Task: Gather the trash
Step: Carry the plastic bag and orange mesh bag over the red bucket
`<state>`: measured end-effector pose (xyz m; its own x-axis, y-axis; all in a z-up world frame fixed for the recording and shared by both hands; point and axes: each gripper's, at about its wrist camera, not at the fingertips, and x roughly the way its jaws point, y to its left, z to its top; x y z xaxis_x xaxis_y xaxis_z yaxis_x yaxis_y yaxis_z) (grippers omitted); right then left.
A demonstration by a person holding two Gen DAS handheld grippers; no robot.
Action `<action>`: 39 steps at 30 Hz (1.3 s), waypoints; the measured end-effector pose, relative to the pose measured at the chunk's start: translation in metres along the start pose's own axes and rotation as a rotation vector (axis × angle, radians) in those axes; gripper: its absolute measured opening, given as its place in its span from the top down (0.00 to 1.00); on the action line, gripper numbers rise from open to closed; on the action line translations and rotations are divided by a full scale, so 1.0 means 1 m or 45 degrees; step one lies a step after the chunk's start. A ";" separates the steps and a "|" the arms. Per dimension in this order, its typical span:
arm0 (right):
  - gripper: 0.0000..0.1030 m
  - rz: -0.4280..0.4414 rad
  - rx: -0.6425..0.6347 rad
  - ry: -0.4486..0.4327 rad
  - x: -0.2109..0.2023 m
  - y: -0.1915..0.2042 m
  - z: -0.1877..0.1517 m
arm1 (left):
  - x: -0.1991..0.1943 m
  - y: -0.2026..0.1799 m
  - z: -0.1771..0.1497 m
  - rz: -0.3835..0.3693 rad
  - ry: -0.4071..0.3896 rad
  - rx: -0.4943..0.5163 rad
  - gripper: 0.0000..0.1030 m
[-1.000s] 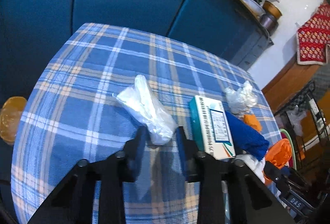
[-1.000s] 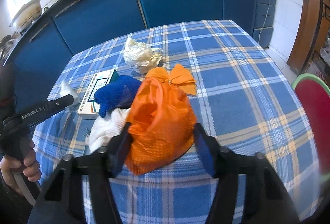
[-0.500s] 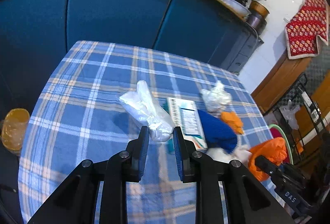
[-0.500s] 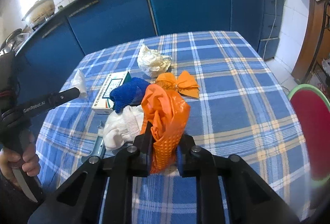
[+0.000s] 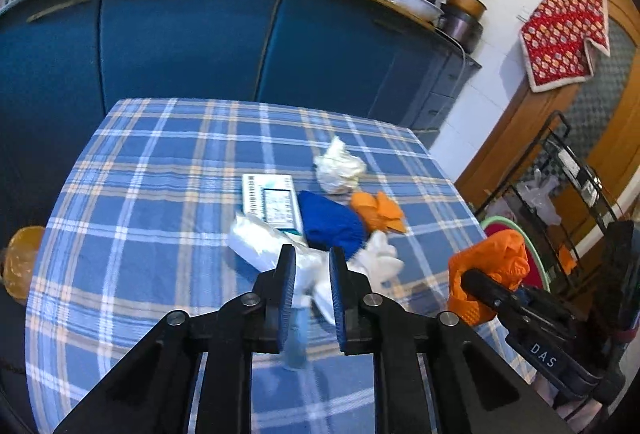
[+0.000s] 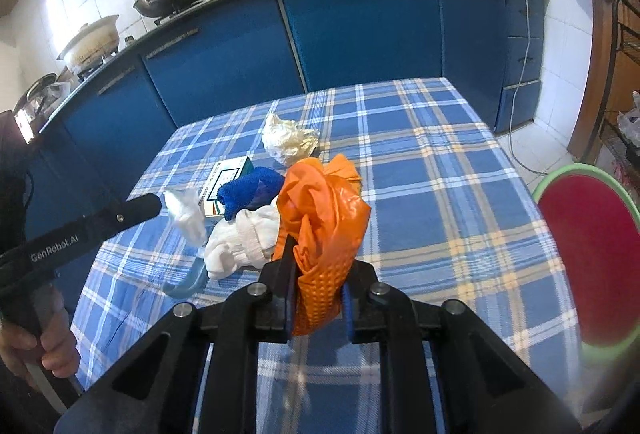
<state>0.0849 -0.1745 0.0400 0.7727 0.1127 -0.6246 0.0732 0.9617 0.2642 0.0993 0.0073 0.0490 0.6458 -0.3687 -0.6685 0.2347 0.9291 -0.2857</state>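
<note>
My left gripper [image 5: 311, 274] is shut on a crumpled white plastic bag [image 5: 256, 244], held just above the blue plaid tablecloth [image 5: 160, 194]. My right gripper [image 6: 318, 274] is shut on an orange plastic bag [image 6: 324, 202], which stands up between its fingers, lifted off the cloth. Trash still lying on the table: a medicine box [image 5: 272, 200], a blue cloth [image 5: 330, 224], a white cloth [image 6: 240, 242], a crumpled white paper ball [image 6: 290, 140] and a small orange scrap [image 5: 378, 210]. A pale blue clear piece [image 6: 188, 282] lies by the white cloth.
Blue kitchen cabinets [image 6: 360, 26] run behind the table, with pans and bowls on the counter. A red stool with a green rim [image 6: 592, 246] stands at the table's right side. A black wire rack [image 5: 560, 174] is by the wooden door. An orange object [image 5: 20, 258] sits beyond the table's left edge.
The left gripper closed on the white plastic bag and raised it toward the pile. The right gripper closed on the orange bag, squeezed it narrow and lifted it. Both views pulled back.
</note>
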 end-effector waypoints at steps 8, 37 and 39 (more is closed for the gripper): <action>0.80 0.004 0.024 -0.032 -0.018 -0.015 -0.004 | -0.002 -0.006 -0.005 0.032 0.015 0.008 0.87; 0.80 0.015 0.122 -0.019 -0.023 -0.046 -0.015 | 0.065 0.021 0.009 0.118 0.140 -0.215 0.43; 0.80 0.018 0.128 -0.017 -0.022 -0.048 -0.015 | 0.065 0.023 0.006 0.097 0.134 -0.233 0.51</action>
<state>0.0545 -0.2194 0.0297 0.7824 0.1224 -0.6106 0.1246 0.9299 0.3461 0.1508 0.0053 0.0027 0.5752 -0.3072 -0.7581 0.0460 0.9375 -0.3450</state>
